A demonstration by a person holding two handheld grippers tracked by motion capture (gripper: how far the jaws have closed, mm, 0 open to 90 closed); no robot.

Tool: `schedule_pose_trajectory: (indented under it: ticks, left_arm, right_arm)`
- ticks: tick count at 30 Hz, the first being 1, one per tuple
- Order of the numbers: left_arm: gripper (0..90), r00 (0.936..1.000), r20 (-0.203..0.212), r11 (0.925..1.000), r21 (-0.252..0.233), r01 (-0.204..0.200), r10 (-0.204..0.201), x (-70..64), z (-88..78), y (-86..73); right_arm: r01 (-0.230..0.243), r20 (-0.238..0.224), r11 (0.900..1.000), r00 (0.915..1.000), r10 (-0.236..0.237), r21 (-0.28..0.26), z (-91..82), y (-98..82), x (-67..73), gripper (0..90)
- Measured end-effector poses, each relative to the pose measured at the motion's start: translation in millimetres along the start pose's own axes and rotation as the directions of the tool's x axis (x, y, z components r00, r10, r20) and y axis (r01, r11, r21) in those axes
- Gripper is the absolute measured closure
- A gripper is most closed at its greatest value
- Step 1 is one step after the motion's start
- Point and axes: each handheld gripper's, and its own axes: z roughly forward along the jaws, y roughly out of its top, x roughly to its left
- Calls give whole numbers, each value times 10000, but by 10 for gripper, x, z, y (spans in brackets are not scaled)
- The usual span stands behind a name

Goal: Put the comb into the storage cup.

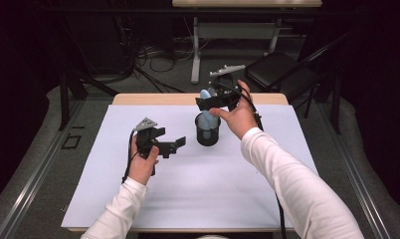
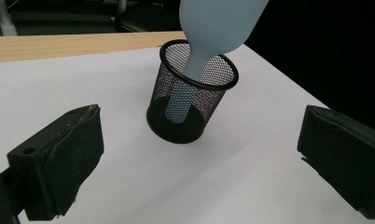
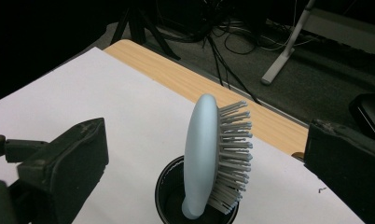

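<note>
A black mesh cup (image 1: pixel 208 131) (image 2: pixel 176 122) stands upright on the white sheet, slightly behind its middle. A light blue hairbrush (image 1: pixel 205 94) (image 2: pixel 217 23) (image 3: pixel 202 149) stands in it handle down, bristles facing the table's far edge. My right gripper (image 1: pixel 214 102) (image 3: pixel 209 156) hovers at the brush head, open. Its jaws stand wide on either side of the head and do not touch it. My left gripper (image 1: pixel 169 139) (image 2: pixel 199 163) is held just above the sheet to the left of the cup, pointing at it. It is open and holds nothing.
The white sheet (image 1: pixel 198 184) covers most of the wooden table (image 1: pixel 153 98). Beyond the far edge are a black chair (image 1: pixel 280 69), a white desk leg (image 1: pixel 195 50) and loose cables (image 3: pixel 232 42) on the floor.
</note>
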Motion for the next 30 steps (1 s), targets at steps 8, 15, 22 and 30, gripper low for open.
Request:
schedule_pose_trajectory:
  ticks: [8, 15, 22, 30]
  left_arm:
    - [7, 9996, 154, 9998, -41, 219, -219, 6, -7, 17]
    - [8, 9997, 235, 10000, 36, 85, -86, 2, -40, 37]
    - [23, 9997, 255, 10000, 61, -15, 13, 6, -80, 61]
    - [26, 9999, 117, 10000, 6, -90, 90, 15, -141, 96]
  right_arm:
    - [-20, -40, 9999, 10000, 19, -117, -112, -51, -30, 0]
    - [68, -80, 9999, 9999, -69, -102, -201, -139, -50, 0]
    - [216, -308, 9997, 9993, -220, -115, -307, -219, -11, 0]
    - [276, -430, 9996, 9987, -278, -60, -384, -311, 16, 2]
